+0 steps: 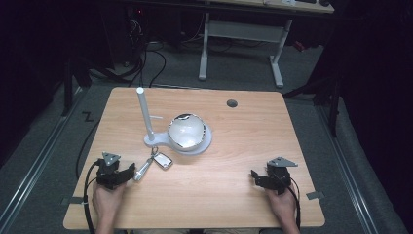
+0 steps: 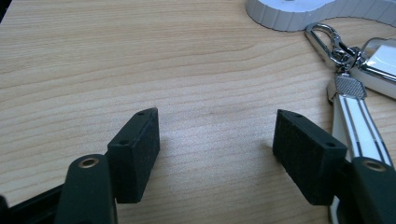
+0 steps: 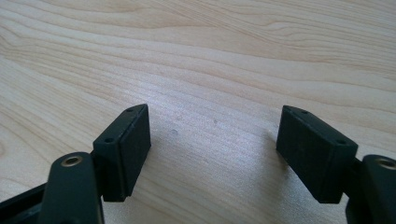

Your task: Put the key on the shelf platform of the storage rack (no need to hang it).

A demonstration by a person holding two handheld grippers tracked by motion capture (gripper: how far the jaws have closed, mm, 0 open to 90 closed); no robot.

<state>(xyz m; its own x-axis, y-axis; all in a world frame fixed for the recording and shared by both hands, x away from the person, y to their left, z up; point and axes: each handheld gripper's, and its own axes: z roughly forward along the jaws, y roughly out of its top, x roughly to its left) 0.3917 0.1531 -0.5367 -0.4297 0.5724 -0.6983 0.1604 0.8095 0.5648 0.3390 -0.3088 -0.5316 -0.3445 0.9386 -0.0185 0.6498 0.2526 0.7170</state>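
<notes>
Wooden table point(image 1: 219, 190) bare between keyring point(image 1: 157, 163) and near edge.

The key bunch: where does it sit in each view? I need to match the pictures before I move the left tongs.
High view: the key bunch lies left of centre on the table, just right of the left tongs and in front of the white stand.
Left gripper view: at the right edge, running past the right jaw.
Right gripper view: bare wood between open jaws; no keys.
Shared landmark: the white stand's ribbed base.
</notes>
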